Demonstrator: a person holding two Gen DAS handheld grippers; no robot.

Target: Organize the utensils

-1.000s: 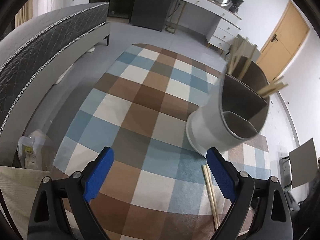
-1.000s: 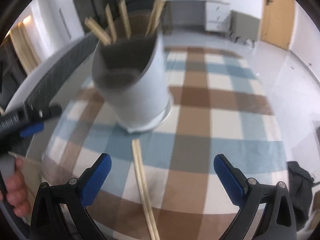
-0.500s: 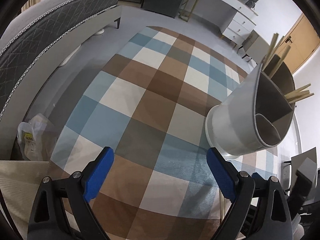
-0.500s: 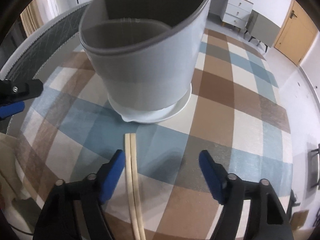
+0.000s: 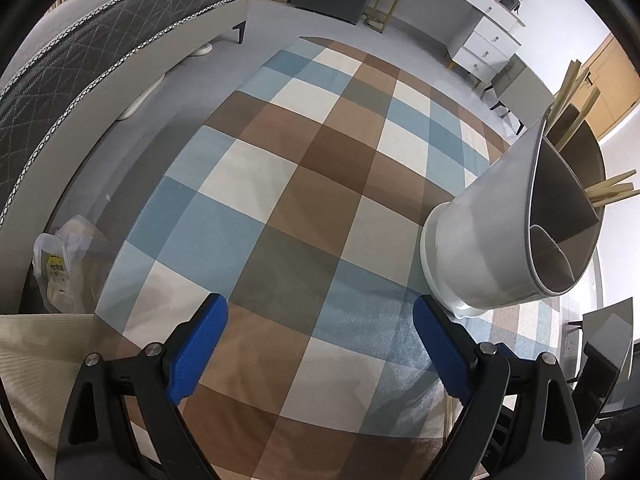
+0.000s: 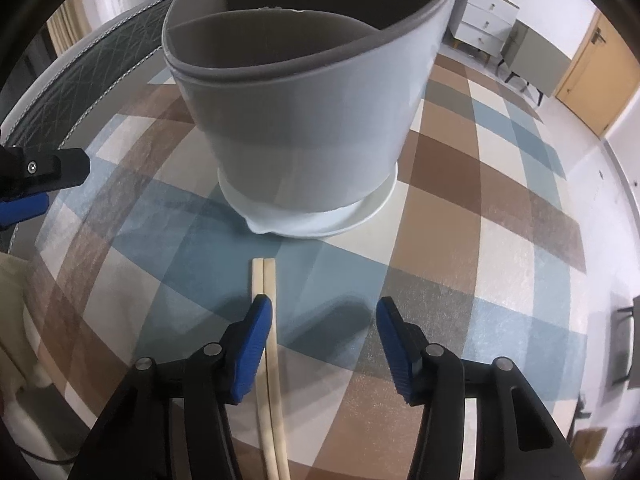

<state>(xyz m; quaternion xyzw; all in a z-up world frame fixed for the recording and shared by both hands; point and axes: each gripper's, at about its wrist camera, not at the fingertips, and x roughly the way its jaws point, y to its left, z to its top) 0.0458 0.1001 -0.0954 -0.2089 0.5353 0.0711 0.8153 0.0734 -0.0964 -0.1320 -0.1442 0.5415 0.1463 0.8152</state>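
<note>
Right gripper (image 6: 324, 316), lower centre of the right wrist view: blue-padded jaws closing, about half spread, pointing steeply down. Pair of pale wooden chopsticks (image 6: 270, 344) lies side by side on the surface between the jaws, hard against the left pad (image 6: 252, 344); right pad well apart from them, so no pinch yet.

Left gripper (image 5: 320, 344), bottom of the left wrist view: jaws spread wide, nothing between them, only checked surface below.

Utensil holder (image 6: 304, 120), just beyond the chopstick tips: white, grey-rimmed, divided into compartments, standing on a white drip saucer (image 6: 360, 216). In the left wrist view it sits at right, with further chopsticks (image 5: 612, 192) sticking out of its far compartment.

Checked rug (image 5: 320, 168): blue, brown and cream squares.

Plastic bag (image 5: 60, 264), left edge: yellow label, writing too small to read.

Bed (image 5: 80, 60), upper left: dark quilted side.

White drawer unit (image 5: 480, 36), upper right; wooden door (image 6: 596, 64) beyond it.
</note>
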